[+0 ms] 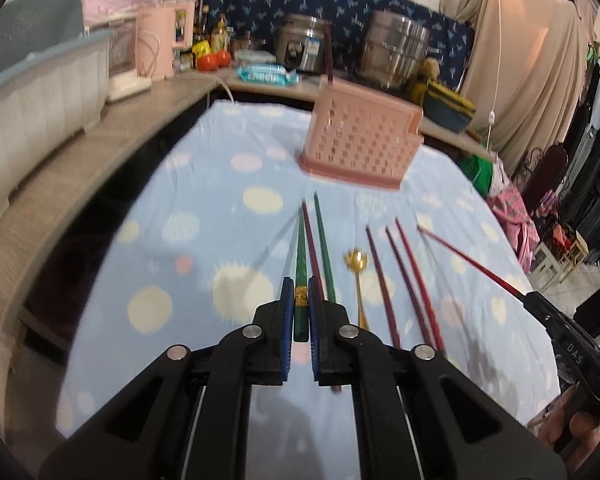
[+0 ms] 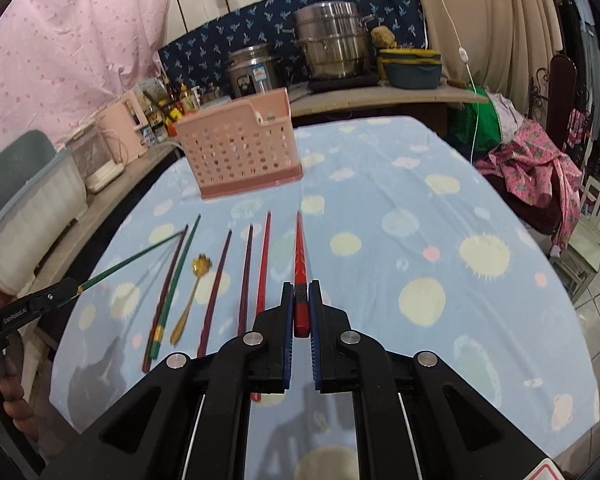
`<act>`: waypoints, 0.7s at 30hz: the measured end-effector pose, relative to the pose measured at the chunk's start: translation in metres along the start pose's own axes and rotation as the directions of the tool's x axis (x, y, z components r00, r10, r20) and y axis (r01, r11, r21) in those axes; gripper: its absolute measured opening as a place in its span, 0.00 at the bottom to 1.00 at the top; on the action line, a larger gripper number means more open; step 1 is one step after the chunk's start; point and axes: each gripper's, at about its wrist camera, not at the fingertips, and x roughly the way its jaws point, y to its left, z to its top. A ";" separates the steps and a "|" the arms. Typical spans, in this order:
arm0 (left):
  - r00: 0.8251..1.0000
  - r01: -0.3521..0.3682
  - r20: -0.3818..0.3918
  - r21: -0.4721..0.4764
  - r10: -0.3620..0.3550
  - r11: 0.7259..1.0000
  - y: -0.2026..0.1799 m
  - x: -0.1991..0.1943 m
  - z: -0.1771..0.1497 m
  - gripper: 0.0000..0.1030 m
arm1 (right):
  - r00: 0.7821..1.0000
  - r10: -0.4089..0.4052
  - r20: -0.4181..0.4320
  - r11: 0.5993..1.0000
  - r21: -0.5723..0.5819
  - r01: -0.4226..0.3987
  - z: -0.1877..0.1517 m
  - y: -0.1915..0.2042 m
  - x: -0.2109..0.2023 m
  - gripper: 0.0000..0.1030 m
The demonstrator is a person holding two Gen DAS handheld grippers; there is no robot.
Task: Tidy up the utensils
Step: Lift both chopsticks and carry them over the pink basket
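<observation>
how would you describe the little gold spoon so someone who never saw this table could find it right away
Start at the pink perforated basket on the blue spotted tablecloth, then come toward the near edge to the row of utensils lying on the cloth. The gold spoon lies in that row, between a green chopstick and a dark purple one. It is the only metallic, short piece, with a flower-shaped bowl.

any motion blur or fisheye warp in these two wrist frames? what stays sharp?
Left wrist view: strong barrel warp with dark corners; the pink basket and gold spoon are smeared, while the left gripper and its green chopstick stay crisp. Right wrist view: same warp; the basket edges are soft, the right gripper and red chopstick sharp, with gripper shadows on the cloth below.
</observation>
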 end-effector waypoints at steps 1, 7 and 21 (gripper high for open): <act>1.000 -0.002 0.016 0.002 0.002 1.000 -0.001 -0.002 0.007 0.07 | 1.000 0.002 0.010 1.000 0.000 -0.002 0.004 0.000 -0.001 0.07; 0.995 -0.009 0.104 0.012 0.007 1.000 -0.006 -0.010 0.045 0.07 | 0.996 0.017 0.090 1.000 0.002 -0.017 0.036 0.001 -0.010 0.07; 0.974 -0.033 0.224 0.018 0.028 0.999 -0.015 0.001 0.126 0.07 | 0.981 0.047 0.188 0.999 0.012 -0.050 0.110 0.000 0.008 0.07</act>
